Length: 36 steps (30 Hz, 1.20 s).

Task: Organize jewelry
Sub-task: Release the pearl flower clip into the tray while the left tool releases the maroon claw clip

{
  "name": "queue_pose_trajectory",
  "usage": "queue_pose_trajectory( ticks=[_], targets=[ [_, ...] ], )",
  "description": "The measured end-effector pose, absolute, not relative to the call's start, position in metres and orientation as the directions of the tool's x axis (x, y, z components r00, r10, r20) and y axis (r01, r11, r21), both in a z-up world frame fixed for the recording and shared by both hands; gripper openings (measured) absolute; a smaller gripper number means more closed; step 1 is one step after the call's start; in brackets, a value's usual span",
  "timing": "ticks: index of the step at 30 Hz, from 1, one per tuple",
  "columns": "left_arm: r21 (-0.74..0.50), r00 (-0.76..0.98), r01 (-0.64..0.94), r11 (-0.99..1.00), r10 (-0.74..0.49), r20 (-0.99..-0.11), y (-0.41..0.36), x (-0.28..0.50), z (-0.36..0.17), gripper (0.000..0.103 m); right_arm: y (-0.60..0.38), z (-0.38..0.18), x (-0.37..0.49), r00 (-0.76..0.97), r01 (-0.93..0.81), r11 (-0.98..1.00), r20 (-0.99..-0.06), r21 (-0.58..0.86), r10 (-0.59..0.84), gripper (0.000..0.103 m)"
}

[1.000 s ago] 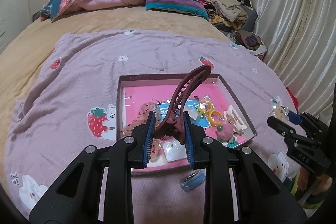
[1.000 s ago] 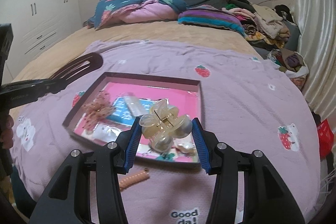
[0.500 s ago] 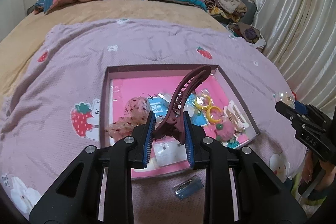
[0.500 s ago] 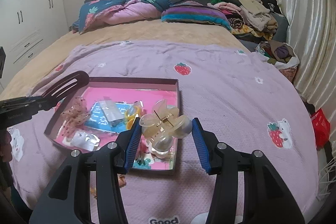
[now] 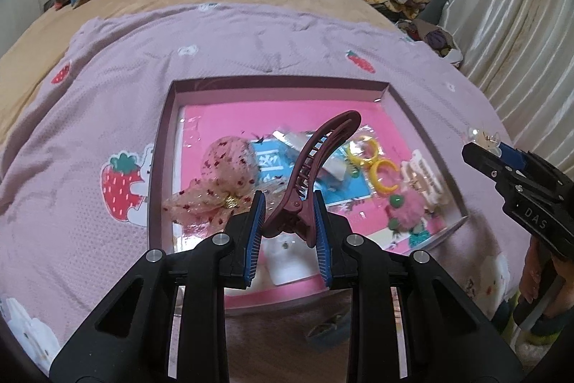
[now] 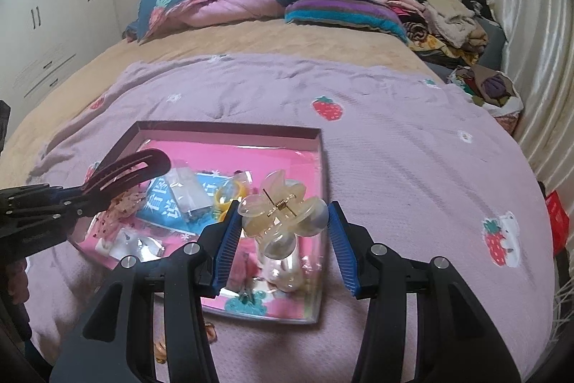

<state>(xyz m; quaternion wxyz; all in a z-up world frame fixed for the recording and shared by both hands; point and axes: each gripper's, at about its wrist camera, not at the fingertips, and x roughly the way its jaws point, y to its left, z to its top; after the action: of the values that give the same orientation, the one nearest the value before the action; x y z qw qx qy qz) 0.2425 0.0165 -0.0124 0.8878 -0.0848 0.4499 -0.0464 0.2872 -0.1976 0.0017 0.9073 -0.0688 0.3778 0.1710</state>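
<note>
A shallow box with a pink floor [image 5: 272, 85] [image 6: 229, 128] lies on the purple blanket and holds several hair accessories. My left gripper [image 5: 288, 232] is shut on a maroon curved hair clip [image 5: 315, 160], held above the box's near part; the clip also shows in the right wrist view [image 6: 129, 167]. My right gripper [image 6: 283, 239] is shut on a translucent cream flower claw clip [image 6: 280, 210], above the box's near right corner. The right gripper also shows in the left wrist view [image 5: 484, 146].
In the box lie a sheer speckled bow [image 5: 222, 174], yellow rings [image 5: 380, 167], a cream claw clip [image 5: 427, 174] and a pink pompom [image 5: 409, 207]. Small items [image 6: 161, 350] lie on the blanket in front of the box. Pillows [image 6: 215, 2] and piled clothes [image 6: 445, 20] sit far back.
Both grippers have moved forward over the box with their clips still held. The box now looks nearer and lower in both views.
</note>
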Motion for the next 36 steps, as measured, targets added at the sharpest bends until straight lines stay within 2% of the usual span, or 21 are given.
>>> queue_pose_trajectory(
  ticks=[12,26,30,33,36],
  targets=[
    [-0.184,0.570,-0.066,0.981,-0.114,-0.813,0.038,0.244,-0.030,0.018,-0.148,-0.026,0.294,0.575,-0.465,0.885,-0.756,0.013,0.313,0.047],
    [-0.201,0.568,-0.075,0.977,-0.124,-0.813,0.045,0.241,-0.034,0.018,-0.132,-0.049,0.300,0.534,-0.443,0.896,-0.789,0.044,0.303,0.048],
    [-0.201,0.568,-0.076,0.977,-0.123,-0.814,0.045,0.239,-0.033,0.018,-0.138,-0.041,0.291,0.556,-0.435,0.899,-0.768,0.056,0.317,0.066],
    [-0.198,0.572,-0.075,0.977,-0.121,-0.812,0.045,0.237,-0.031,0.018,-0.145,-0.033,0.285,0.570,-0.427,0.903,-0.760,0.051,0.312,0.069],
    [-0.197,0.580,-0.070,0.978,-0.121,-0.806,0.043,0.235,-0.025,0.019,-0.157,-0.025,0.280,0.583,-0.404,0.912,-0.748,0.070,0.315,0.079]
  ],
)
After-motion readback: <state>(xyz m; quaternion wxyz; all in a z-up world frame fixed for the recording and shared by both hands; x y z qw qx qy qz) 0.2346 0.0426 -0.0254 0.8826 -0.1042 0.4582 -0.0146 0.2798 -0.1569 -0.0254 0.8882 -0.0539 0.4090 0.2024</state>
